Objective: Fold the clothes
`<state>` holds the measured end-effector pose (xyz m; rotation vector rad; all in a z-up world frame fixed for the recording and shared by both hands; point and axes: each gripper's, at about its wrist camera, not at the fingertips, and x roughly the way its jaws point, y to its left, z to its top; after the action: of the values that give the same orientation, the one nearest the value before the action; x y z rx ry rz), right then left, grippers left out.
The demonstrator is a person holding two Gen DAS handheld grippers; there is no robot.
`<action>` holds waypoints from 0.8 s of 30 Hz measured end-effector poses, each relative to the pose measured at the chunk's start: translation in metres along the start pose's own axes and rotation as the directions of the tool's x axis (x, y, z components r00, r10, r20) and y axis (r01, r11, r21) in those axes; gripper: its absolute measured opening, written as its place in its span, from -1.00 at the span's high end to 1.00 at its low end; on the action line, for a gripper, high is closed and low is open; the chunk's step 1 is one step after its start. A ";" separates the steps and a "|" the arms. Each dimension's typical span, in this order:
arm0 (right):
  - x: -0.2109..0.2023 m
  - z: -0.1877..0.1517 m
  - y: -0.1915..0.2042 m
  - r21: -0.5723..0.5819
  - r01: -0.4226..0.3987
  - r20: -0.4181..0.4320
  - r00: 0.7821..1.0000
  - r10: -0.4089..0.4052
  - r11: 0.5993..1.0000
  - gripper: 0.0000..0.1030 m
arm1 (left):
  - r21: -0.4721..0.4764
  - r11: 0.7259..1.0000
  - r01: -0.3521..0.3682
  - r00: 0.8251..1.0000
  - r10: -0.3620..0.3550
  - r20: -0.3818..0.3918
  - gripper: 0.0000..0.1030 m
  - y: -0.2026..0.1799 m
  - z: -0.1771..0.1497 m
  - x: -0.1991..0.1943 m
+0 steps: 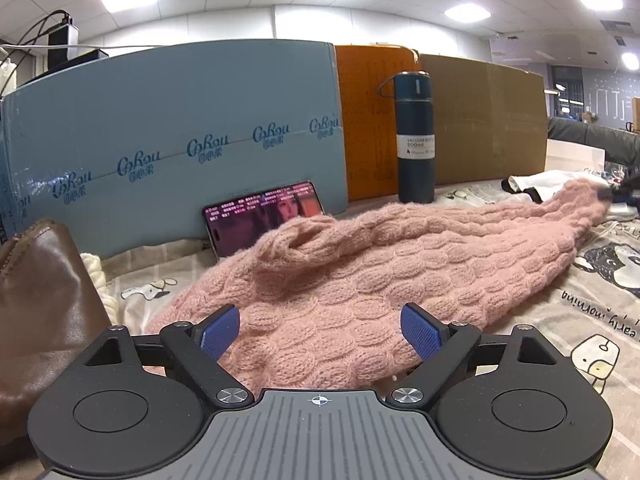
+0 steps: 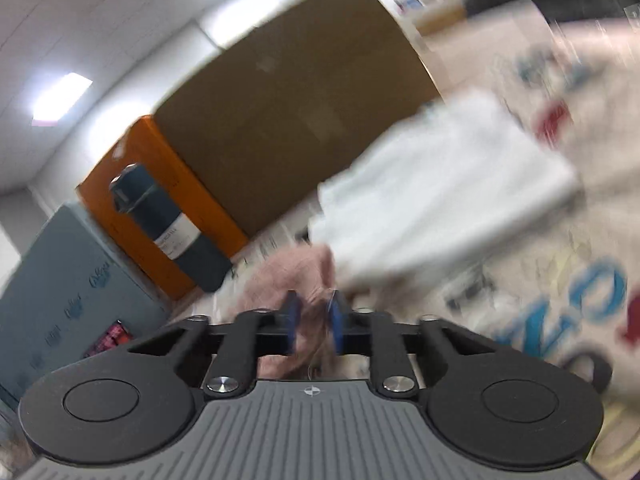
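While left fingers straddle pink sweater, right fingers pinch its end

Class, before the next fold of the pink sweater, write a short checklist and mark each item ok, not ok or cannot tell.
1. Right gripper jaws closed on sweater: ok.
2. Left gripper gripping sweater: not ok, jaws open around its near edge.
3. Sweater lying flat: not ok, bunched.
4. Bottle clear of sweater: ok, upright behind it.
5. Phone clear: not ok, sweater overlaps it in view.
6. Right view sharp: not ok, blurred.
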<state>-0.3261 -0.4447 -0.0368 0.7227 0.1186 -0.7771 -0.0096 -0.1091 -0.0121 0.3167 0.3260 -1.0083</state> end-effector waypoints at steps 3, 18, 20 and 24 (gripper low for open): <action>-0.005 0.008 0.025 -0.113 -0.024 0.081 0.996 0.033 0.993 0.88 | 0.002 1.000 0.003 1.000 -0.003 0.002 -0.75 0.000 0.000 -0.001; 0.017 0.014 0.011 -0.033 0.088 -0.053 0.995 -0.089 0.996 0.48 | -0.004 1.000 0.009 1.000 -0.009 -0.002 -0.75 0.000 -0.001 -0.001; 0.012 0.011 0.001 0.065 0.022 -0.086 0.996 -0.017 0.998 -0.01 | -0.004 1.000 0.010 1.000 -0.010 -0.007 -0.75 0.000 -0.001 0.000; 0.019 -0.001 -0.013 0.252 -0.059 -0.197 0.974 0.110 0.966 -0.07 | 0.003 1.000 0.013 1.000 -0.013 -0.007 -0.76 -0.001 -0.001 0.000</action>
<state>-0.3211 -0.4620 -0.0521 1.0382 0.1836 -0.6374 -0.0104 -0.1091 -0.0131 0.3210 0.3331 -1.0203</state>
